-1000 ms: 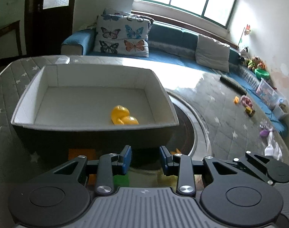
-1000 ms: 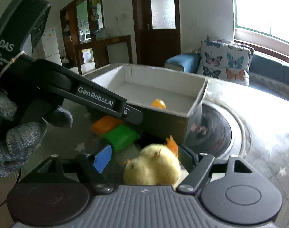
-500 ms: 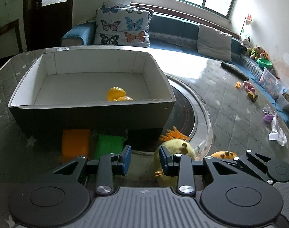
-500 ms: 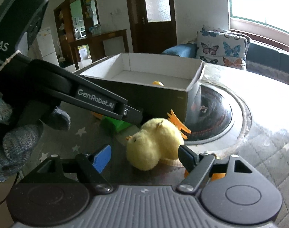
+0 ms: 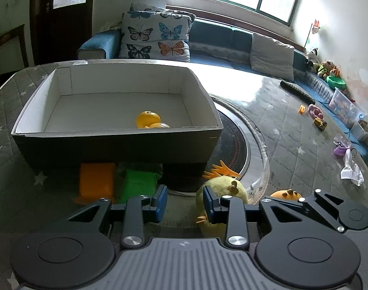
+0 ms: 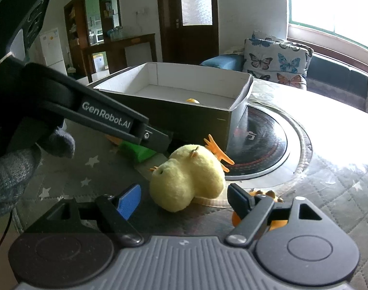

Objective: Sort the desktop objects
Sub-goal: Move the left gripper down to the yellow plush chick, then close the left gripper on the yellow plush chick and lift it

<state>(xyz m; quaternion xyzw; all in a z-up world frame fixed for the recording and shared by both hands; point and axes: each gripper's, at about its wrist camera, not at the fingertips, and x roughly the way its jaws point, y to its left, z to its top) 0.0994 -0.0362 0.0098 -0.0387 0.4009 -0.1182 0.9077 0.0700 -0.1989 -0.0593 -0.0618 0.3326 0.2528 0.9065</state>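
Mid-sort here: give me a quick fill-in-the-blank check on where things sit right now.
1. The rubber duck lies inside the ____.
2. The plush chick lies on the table between the open fingers of the ____ tool.
3. Beside the orange block, in front of the box, sits a ____ block.
4. The left tool holds ____.

Missing words: box; right; green; nothing
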